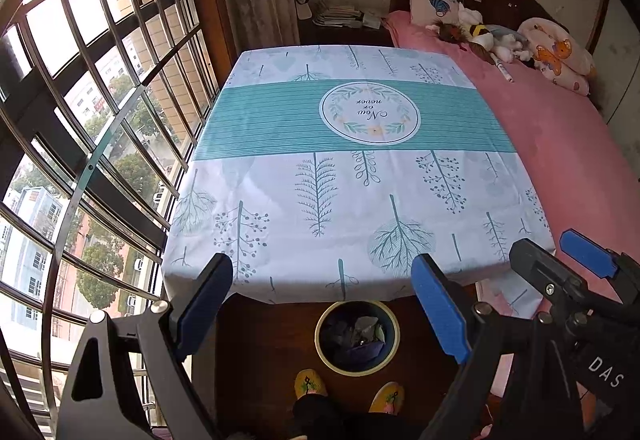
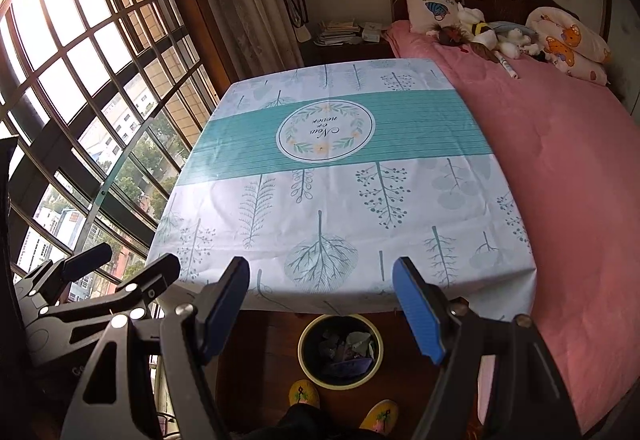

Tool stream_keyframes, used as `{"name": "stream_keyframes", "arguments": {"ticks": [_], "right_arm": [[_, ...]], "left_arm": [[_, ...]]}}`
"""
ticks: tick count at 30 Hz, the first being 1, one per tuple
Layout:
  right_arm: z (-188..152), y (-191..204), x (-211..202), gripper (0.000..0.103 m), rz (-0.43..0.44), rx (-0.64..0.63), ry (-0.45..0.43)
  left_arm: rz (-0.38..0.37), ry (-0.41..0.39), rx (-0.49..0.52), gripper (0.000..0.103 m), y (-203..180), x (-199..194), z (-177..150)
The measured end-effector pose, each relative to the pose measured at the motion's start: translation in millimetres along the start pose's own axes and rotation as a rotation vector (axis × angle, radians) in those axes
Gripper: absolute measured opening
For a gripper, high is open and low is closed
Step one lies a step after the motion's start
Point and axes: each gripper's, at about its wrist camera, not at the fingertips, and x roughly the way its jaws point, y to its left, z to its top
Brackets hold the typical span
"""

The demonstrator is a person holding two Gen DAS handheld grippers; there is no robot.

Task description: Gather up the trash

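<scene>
A round bin with a pale yellow rim [image 1: 357,337] [image 2: 340,351] stands on the dark wood floor at the near edge of the table; crumpled scraps and a purple liner lie inside it. My left gripper [image 1: 322,280] hangs open above it with nothing between its blue pads. In the left wrist view my right gripper [image 1: 560,248] shows at the right edge. My right gripper [image 2: 322,278] is open and empty too, above the table's near edge. The left gripper [image 2: 132,260] appears at the lower left of the right wrist view. I see no loose trash on the tablecloth [image 1: 352,176] [image 2: 340,184].
The table wears a white and teal leaf-print cloth. A bed with a pink sheet [image 1: 568,144] adjoins it on the right, with pillows and soft toys [image 1: 488,36] at its head. A barred window [image 1: 80,120] runs along the left. A person's feet in yellow slippers [image 1: 310,384] stand below the bin.
</scene>
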Motion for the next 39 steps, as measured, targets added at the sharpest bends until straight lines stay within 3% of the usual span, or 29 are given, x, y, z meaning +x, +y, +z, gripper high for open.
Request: {"name": "stream_keyframes", "arguments": {"ticks": [39], "right_arm": [[-8,4,17,0.074,0.008,0.005,0.042]], "left_arm": [[0.009,0.04,0.014,0.09,9,9,-5]]}}
